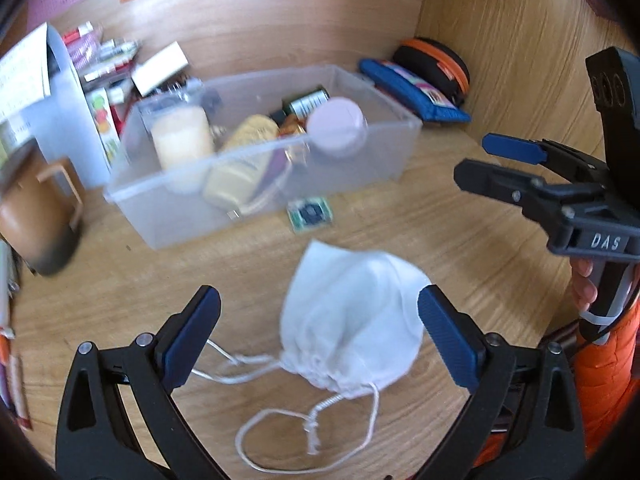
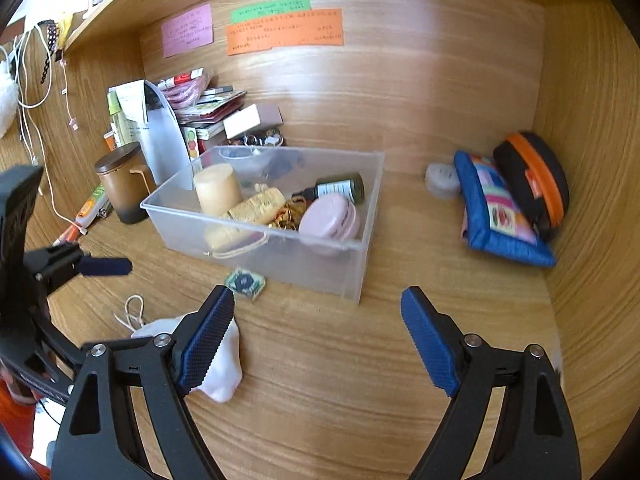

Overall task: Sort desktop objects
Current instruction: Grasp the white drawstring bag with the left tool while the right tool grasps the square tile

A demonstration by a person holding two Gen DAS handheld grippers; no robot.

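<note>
A white drawstring pouch (image 1: pixel 352 320) lies on the wooden desk, its cord trailing toward me. My left gripper (image 1: pixel 318 294) hovers over it, open wide, the pouch between the fingers and the pads not pressing on it. My right gripper (image 2: pixel 318 294) is open over bare desk, and its left finger hides part of the pouch (image 2: pixel 224 376). In the left wrist view it (image 1: pixel 480 158) stands to the right. A clear plastic bin (image 1: pixel 180 208) (image 2: pixel 320 268) holds a candle, a pink jar, a dark bottle and a yellow tube. A small green square packet (image 1: pixel 310 214) (image 2: pixel 245 283) lies in front of the bin.
A blue pouch (image 2: pixel 496 216) and a black-and-orange case (image 2: pixel 532 184) lean in the right corner, beside a small white round thing (image 2: pixel 442 180). At the left stand a brown lidded mug (image 2: pixel 122 182), a white holder and stacked booklets. Wooden walls enclose the back and right.
</note>
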